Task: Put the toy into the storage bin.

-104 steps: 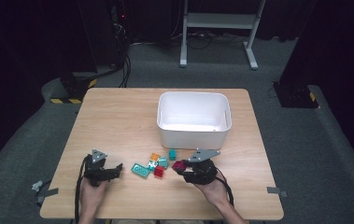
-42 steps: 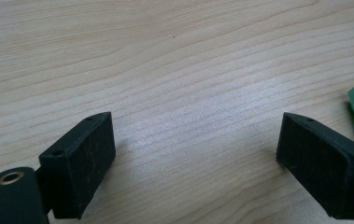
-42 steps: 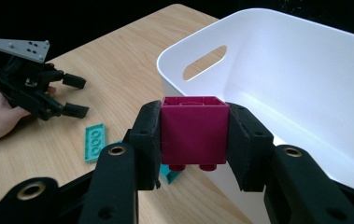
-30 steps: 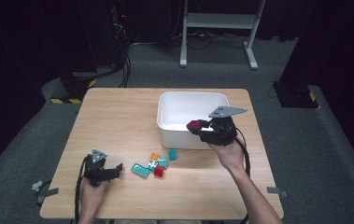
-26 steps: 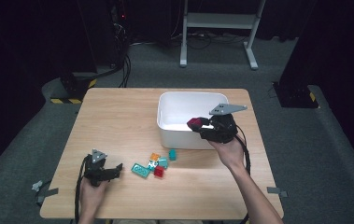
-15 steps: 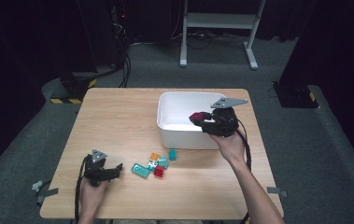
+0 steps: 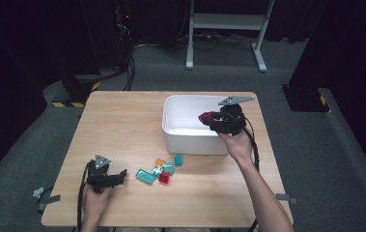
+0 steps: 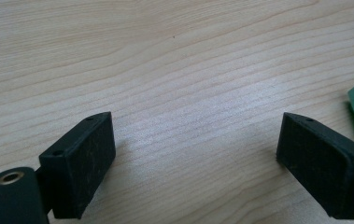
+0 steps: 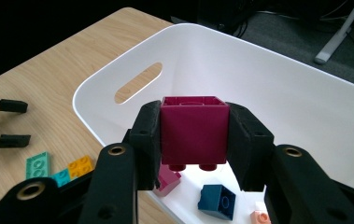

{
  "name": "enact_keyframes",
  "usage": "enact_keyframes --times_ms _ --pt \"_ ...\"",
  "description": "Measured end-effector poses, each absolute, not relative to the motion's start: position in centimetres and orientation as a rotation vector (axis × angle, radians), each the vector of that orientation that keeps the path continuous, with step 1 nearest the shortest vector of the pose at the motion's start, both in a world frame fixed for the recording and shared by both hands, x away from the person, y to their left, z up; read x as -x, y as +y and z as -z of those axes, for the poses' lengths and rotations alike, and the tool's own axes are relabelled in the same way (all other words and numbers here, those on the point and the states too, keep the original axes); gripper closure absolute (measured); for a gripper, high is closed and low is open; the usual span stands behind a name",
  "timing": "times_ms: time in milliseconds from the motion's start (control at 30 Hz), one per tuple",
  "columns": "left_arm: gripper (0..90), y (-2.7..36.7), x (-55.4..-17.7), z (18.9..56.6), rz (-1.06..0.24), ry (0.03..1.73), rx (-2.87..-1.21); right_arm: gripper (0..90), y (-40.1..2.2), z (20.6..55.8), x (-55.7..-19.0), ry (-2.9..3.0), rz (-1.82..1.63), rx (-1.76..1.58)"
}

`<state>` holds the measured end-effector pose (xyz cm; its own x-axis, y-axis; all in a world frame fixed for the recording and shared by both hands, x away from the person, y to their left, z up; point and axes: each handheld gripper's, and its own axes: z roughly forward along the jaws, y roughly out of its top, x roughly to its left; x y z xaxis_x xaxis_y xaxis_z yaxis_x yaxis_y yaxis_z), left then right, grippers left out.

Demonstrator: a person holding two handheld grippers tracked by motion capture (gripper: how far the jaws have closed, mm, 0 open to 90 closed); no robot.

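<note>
High view: right hand-held gripper point(image 7: 213, 121) now sits over the white bin point(image 7: 171, 133), clamping the magenta brick point(image 7: 204, 117) at its 9 o'clock tip.

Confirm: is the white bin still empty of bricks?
No. The right gripper view shows a blue brick and a magenta brick on the white bin's floor.

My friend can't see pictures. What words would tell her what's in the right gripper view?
The right gripper squeezes a dark pink toy brick between its black jaws, above an open white bin. A blue brick and another dark pink brick lie inside the bin; more bricks sit on the wooden table beside it.
</note>
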<state>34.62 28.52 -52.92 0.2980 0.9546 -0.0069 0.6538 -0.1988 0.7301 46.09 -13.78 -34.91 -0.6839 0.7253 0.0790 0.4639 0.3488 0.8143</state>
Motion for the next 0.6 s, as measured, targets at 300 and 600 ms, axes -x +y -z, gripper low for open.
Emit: enact_keyframes --times_ms 300,600 --pt "11.5 28.5 -34.6 52.9 -0.612 1.43 -1.937 58.7 -13.7 35.6 -46.9 2.323 -1.221 -1.089" --pt "11.5 28.5 -34.6 52.9 -0.612 1.43 -1.937 57.8 -13.8 35.9 -47.3 2.315 -1.193 -1.107"
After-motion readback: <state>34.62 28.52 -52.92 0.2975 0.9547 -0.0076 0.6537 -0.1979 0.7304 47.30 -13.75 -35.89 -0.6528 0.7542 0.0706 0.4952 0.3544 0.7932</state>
